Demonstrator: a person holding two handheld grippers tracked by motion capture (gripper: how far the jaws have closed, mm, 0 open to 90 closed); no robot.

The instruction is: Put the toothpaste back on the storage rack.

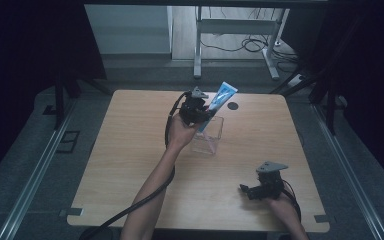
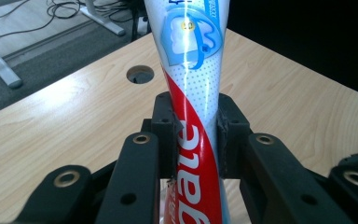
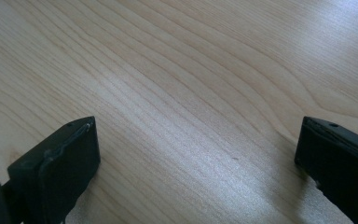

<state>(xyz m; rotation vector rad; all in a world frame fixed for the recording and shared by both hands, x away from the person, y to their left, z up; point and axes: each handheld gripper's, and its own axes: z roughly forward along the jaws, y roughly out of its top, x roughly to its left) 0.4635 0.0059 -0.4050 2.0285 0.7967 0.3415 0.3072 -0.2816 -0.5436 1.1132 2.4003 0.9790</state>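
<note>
A red, white and blue toothpaste tube (image 1: 222, 98) (image 2: 193, 93) is held tilted up toward the far right, over a clear plastic box (image 1: 209, 135) in the middle of the wooden table (image 1: 130, 150). My left gripper (image 1: 200, 113) (image 2: 196, 133) is shut on the tube's middle, just above the box's far left rim. The tube's lower end is hidden behind the jaws. My right gripper (image 1: 246, 190) (image 3: 196, 158) rests low near the table's front right, jaws wide apart, with bare wood between them.
A round cable hole (image 1: 233, 105) (image 2: 140, 73) sits in the table top near the far edge, right of the tube. Beyond the table stand metal desk legs (image 1: 198, 50) and loose floor cables (image 1: 252, 44). Dark curtains flank both sides.
</note>
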